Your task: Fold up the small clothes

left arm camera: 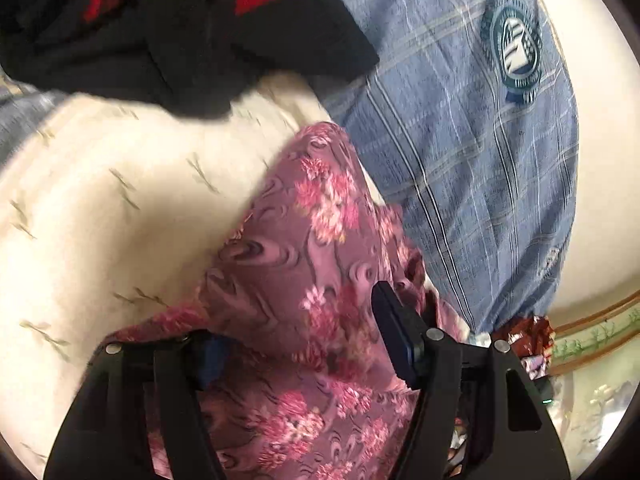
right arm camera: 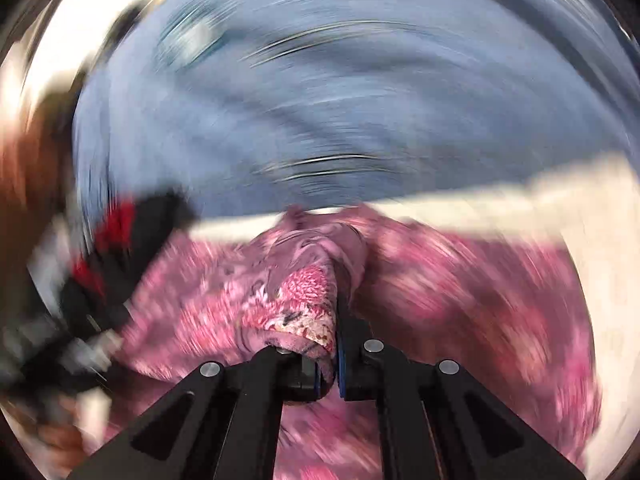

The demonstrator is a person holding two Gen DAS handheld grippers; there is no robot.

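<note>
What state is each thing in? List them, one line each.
pink floral garment: crumpled, draped between the fingers of the left gripper.
left gripper: open, pads not pressing.
right gripper: shut on a fold of the garment.
blue plaid shirt: spread out, unfolded.
black and red garment: heaped, unfolded.

A cream bedcover with small olive sprig marks spread across the bed, brightly lit and nearly washed out at its far edge. At the lower right, a wooden frame edge bordered a pale green patterned surface. The right wrist view was too blurred to show the room.
</note>
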